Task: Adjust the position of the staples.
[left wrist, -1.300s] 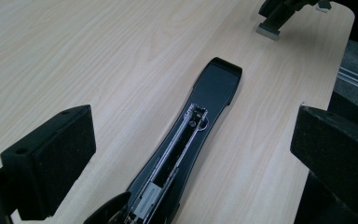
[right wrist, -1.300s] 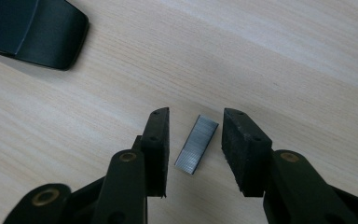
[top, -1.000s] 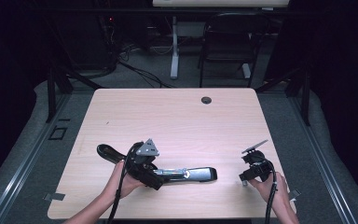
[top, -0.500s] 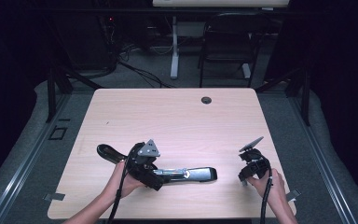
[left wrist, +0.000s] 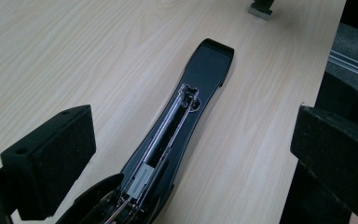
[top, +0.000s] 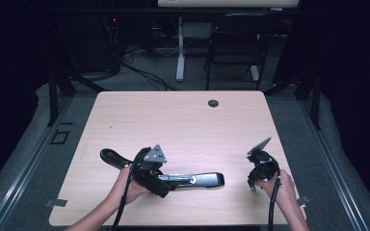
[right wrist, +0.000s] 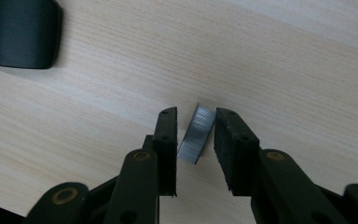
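Stapler (top: 192,180) lies opened flat near the front edge of the tabletop (top: 183,125), left of centre, its staple channel (left wrist: 168,135) exposed and facing up. Left tongs (top: 149,175) rest over the stapler's hinge end; jaws stand wide, one on each side of the body, pads clear of it. Right tongs (right wrist: 193,140) sit near the front right corner. Jaws narrowed, have just been closing. Staple strip (right wrist: 196,134) stands tilted between the pads; a gap shows on both sides, no firm grip.
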Motion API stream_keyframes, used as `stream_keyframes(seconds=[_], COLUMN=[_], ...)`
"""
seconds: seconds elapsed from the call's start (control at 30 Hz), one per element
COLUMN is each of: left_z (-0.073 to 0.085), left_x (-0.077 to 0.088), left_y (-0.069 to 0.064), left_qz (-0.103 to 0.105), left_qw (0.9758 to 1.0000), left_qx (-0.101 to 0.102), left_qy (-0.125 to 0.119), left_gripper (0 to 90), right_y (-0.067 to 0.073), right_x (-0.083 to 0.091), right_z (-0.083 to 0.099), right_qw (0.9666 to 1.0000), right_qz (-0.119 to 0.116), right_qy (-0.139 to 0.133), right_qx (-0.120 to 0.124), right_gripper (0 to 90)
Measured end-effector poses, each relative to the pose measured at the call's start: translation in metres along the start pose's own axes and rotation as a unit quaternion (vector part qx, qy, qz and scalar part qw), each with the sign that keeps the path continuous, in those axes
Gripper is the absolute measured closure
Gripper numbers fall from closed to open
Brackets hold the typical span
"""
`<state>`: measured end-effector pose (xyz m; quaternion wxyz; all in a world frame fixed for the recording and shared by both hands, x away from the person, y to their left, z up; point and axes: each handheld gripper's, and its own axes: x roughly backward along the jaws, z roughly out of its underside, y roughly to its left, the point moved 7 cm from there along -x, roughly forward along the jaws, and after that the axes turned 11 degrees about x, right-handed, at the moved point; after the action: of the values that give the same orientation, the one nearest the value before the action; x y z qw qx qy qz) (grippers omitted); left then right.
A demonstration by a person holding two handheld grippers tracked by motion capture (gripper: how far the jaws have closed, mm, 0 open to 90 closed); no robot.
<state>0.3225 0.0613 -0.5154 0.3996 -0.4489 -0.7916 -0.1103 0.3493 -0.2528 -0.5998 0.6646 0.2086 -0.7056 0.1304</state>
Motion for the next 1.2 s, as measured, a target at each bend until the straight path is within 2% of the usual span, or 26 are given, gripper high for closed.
stream_keyframes(seconds=[0.07, 0.33, 0.4, 0.57, 0.6, 0.7, 0.93, 1.03, 1.07, 1.13, 1.2], left_z=[0.0004, 0.0011, 0.0014, 0.0017, 0.0018, 0.0019, 0.0021, 0.0021, 0.0021, 0.0019, 0.0019], left_x=[-0.0008, -0.0025, -0.0027, -0.0032, -0.0032, -0.0032, -0.0036, -0.0035, -0.0034, -0.0031, -0.0033], left_y=[-0.0005, -0.0012, -0.0011, -0.0012, -0.0012, -0.0013, -0.0011, -0.0003, -0.0002, 0.0002, 0.0007], left_qz=[0.000, 0.001, 0.001, 0.001, 0.001, 0.002, 0.001, 0.000, 0.001, 0.001, 0.002], left_qw=[1.0000, 1.0000, 1.0000, 1.0000, 0.9999, 0.9999, 0.9999, 0.9999, 0.9999, 0.9999, 1.0000], left_qx=[-0.002, -0.005, -0.005, -0.005, -0.006, -0.006, -0.007, -0.006, -0.005, -0.005, -0.004], left_qy=[0.002, 0.006, 0.006, 0.007, 0.008, 0.008, 0.010, 0.010, 0.009, 0.009, 0.008], left_gripper=[0.2, 0.1, 0.2, 0.2, 0.1, 0.2, 0.1, 0.2, 0.1, 0.2, 0.1], right_y=[-0.0015, -0.0002, -0.0002, 0.0009, 0.0016, 0.0012, 0.0020, 0.0024, 0.0034, 0.0030, 0.0031], right_x=[-0.0010, -0.0068, -0.0062, -0.0071, -0.0088, -0.0081, -0.0088, -0.0090, -0.0100, -0.0073, -0.0054], right_z=[0.0007, -0.0019, -0.0017, -0.0022, -0.0029, -0.0015, -0.0016, -0.0018, -0.0027, -0.0025, -0.0032], right_qw=[1.0000, 0.9999, 0.9999, 0.9999, 0.9999, 0.9998, 0.9997, 0.9996, 0.9999, 0.9996, 0.9996], right_qz=[0.002, -0.006, -0.003, 0.000, 0.002, 0.002, 0.008, 0.008, 0.007, 0.008, 0.011], right_qy=[0.010, -0.004, 0.010, 0.010, 0.002, 0.019, 0.023, 0.022, 0.011, 0.017, 0.010], right_qx=[-0.001, -0.015, -0.004, -0.003, -0.010, -0.001, 0.006, 0.014, 0.009, 0.020, 0.025], right_gripper=[70.3, 70.7, 71.2, 72.2, 72.4, 73.3, 77.7, 78.0, 78.1, 78.2, 78.3])
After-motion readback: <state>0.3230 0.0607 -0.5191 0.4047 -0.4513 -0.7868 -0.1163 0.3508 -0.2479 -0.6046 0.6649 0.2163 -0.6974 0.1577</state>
